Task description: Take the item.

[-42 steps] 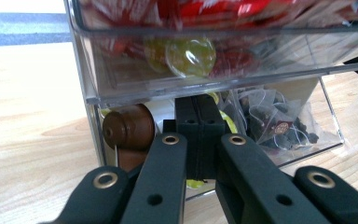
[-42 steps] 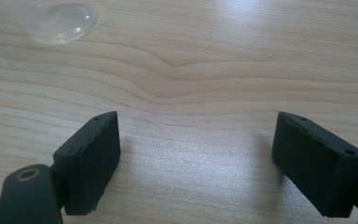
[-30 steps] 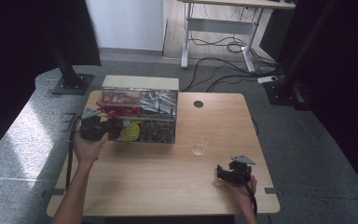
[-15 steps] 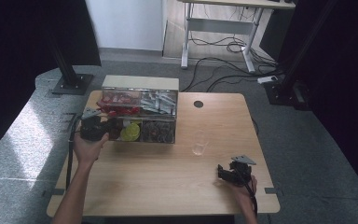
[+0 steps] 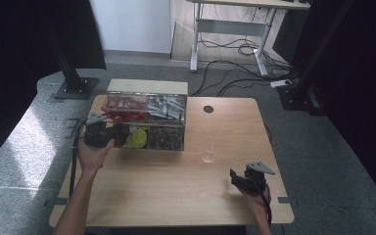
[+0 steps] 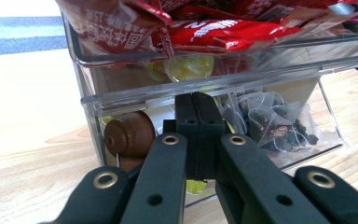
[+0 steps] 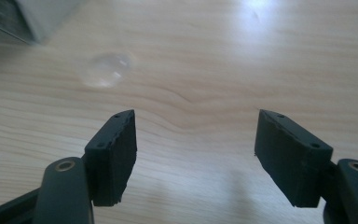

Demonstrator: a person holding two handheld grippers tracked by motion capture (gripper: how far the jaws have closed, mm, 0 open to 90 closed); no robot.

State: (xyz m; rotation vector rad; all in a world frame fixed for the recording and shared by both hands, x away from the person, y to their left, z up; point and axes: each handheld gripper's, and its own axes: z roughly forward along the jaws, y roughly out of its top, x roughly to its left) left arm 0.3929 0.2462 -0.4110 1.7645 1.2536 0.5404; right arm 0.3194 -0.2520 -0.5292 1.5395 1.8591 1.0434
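Clear plastic two-tier organiser box point(image 5: 147, 122): far-left part of light wooden table point(image 5: 176, 191); upper tier holds red snack packets point(image 6: 223, 28); lower tier holds brown coffee capsule point(image 6: 130, 135), yellow capsules point(image 5: 137, 137), mesh tea bags point(image 6: 270, 123).
Left gripper point(image 6: 199, 112): jaws pressed together, tips at the box's lower front edge; nothing discernible between them.
Clear drinking glass point(image 5: 209, 149): upright, right of box, apart.
Right gripper point(image 7: 196, 154): jaws wide apart, empty, above bare tabletop near front right.

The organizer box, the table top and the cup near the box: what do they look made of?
The organizer box looks like clear hard plastic: glossy walls, contents visible through them. The table top shows a matte light wood grain, possibly laminate. The cup is transparent, glass or plastic; I cannot tell which.
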